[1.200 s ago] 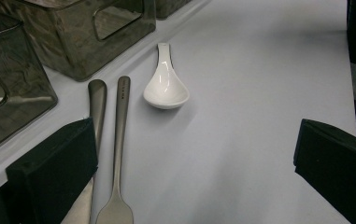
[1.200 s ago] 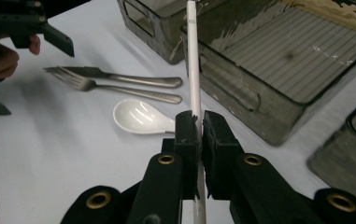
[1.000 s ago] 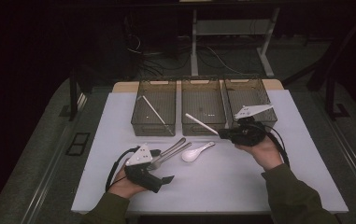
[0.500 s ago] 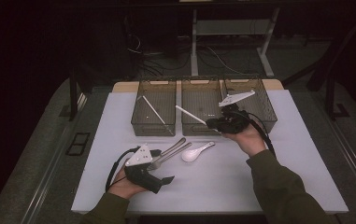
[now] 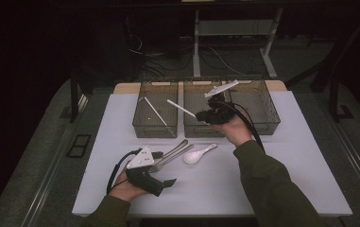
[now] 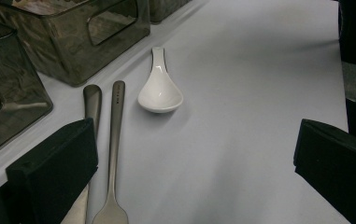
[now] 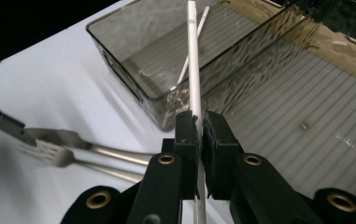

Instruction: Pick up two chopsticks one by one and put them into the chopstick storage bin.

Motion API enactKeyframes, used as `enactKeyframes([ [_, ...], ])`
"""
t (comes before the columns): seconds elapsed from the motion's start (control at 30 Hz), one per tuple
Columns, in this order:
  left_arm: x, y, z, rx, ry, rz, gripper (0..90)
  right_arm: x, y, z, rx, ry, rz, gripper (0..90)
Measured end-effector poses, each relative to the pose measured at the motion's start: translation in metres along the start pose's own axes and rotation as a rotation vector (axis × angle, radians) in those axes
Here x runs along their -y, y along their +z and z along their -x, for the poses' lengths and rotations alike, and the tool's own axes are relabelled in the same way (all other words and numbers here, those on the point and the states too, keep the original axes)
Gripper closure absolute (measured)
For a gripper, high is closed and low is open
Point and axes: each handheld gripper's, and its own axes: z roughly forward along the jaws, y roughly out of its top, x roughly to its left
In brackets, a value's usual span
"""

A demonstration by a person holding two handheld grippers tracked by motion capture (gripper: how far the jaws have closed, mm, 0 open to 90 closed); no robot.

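High view, right side: anything in the right gripper (image 5: 201, 115)?

Closed tight on a thin white stick (image 5: 181, 108), round and straight, pinched near one end between flat black pads. Held up off the white tabletop (image 5: 286, 165), slanting out over the row of bins.

Over which bin exactly?

Hard to tell; apparently across the wall shared by the left bin (image 5: 156, 130) and the middle bin (image 5: 201, 131). Seen along the right gripper (image 7: 196, 123) in its own view, with the stick (image 7: 193, 60) reaching over the left bin (image 7: 133, 88).

And the bins themselves?

Three, smoky translucent plastic, rectangular, ribbed floors, cut-out handles; right bin (image 5: 262, 126) last in the row. A second white stick (image 5: 156, 113) leaning inside the left one, visible again in the right gripper view (image 7: 182, 72).

Left gripper (image 5: 164, 168)?

Resting low on the table, jaws spread wide, gripping nothing. Same in the left gripper view (image 6: 192, 186): blocky matte pads far apart, bare surface between.

Near it?

Two brushed-metal utensils side by side: a fork (image 6: 115, 149) and a flat handle (image 6: 91, 100), its head hidden behind one jaw. Just beside them a glossy white ceramic soup spoon (image 6: 160, 93), bowl up, also clear from above (image 5: 197, 155).
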Motion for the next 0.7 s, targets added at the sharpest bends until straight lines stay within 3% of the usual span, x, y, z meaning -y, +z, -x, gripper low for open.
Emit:
enactKeyframes([
  [0.4,-0.001,0.000,0.000,-0.001,0.011,0.001,0.0,-0.027,0.028,-0.002,0.010,0.002,-0.040,84.9],
  [0.7,-0.001,-0.001,0.000,-0.002,-0.006,0.019,0.0,-0.049,0.062,-0.006,0.020,-0.008,-0.093,84.9],
])
